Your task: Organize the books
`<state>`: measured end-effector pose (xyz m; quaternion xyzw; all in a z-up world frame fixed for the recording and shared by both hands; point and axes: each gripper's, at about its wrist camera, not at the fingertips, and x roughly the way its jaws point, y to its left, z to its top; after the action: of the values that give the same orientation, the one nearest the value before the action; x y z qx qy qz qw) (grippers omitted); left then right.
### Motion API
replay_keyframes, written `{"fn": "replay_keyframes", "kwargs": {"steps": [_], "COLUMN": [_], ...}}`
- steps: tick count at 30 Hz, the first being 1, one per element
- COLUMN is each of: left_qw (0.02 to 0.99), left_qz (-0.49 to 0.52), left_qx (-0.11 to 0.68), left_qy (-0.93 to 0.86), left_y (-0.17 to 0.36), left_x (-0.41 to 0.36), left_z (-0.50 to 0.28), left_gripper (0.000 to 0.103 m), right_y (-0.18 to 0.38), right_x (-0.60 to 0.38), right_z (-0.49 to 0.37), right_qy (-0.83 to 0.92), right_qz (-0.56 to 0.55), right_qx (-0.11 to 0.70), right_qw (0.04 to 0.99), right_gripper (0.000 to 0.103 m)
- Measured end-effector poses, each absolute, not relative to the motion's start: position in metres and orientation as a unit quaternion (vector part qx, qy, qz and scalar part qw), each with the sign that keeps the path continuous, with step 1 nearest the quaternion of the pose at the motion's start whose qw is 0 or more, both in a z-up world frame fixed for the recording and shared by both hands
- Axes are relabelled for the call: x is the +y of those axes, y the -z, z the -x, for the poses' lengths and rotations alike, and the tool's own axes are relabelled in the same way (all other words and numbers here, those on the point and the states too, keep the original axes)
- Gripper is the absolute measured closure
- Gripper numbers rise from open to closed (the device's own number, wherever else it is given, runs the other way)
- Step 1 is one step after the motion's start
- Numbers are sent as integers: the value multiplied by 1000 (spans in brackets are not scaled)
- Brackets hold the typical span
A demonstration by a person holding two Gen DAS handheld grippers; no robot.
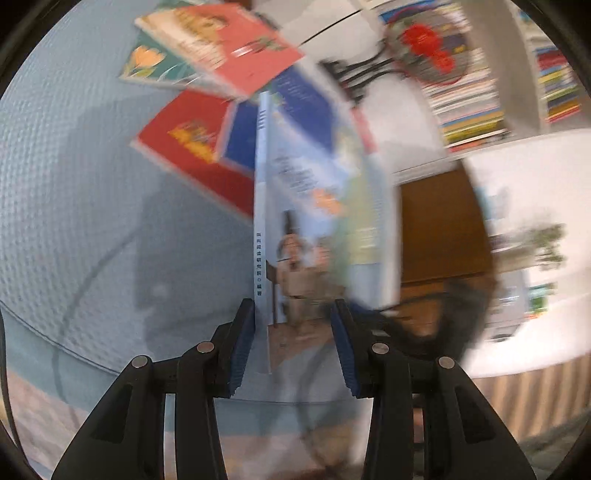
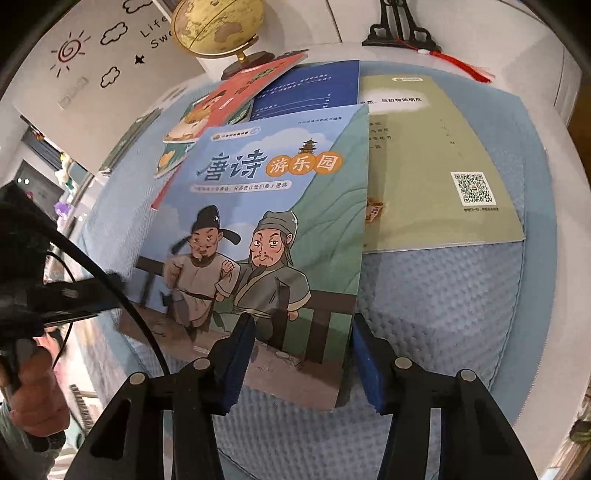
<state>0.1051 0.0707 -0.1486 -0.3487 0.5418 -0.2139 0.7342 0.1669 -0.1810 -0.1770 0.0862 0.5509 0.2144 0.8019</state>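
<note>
A light-blue picture book (image 2: 258,206) with two cartoon men on its cover is lifted at a tilt above the other books. My left gripper (image 1: 295,332) is shut on its spine edge (image 1: 258,258); in the right wrist view that gripper (image 2: 85,295) shows at the book's left side. My right gripper (image 2: 301,354) stands open, with the book's lower right corner lying between its fingers and the pads not pressing it. Beneath lie an olive book with a QR code (image 2: 436,166), a dark-blue book (image 2: 310,88) and a red book (image 2: 255,81). The left wrist view is blurred.
The books rest on a blue textured mat (image 2: 443,314) over a white table. A globe (image 2: 218,26) and a black stand with a red tassel (image 2: 399,29) sit at the back. A full bookshelf (image 1: 472,92) stands beyond. A person's hand (image 2: 33,387) holds the left gripper.
</note>
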Motion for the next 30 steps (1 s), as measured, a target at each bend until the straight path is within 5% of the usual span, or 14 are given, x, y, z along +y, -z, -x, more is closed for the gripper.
{"fn": "replay_keyframes", "kwargs": {"steps": [14,19,30], "left_qw": [732,745,686], "left_qz": [385,318,405], "left_qx": [518,567,568], "left_qy": [216,151,207], "left_y": [143,182,171], "left_x": [59,41,24], "left_z": [-120,-145,-155], "left_gripper": [67,87,92], "right_y": [178,178,179], "right_x": [-207,-209,-232], "right_z": [-163,-160,-172], "right_qy": [-232,-238,-254], "right_qz": [-154,-157,-243], "right_qx": [553,554,584], "right_qw": [785,782,731], "right_gripper": [46,40,35]}}
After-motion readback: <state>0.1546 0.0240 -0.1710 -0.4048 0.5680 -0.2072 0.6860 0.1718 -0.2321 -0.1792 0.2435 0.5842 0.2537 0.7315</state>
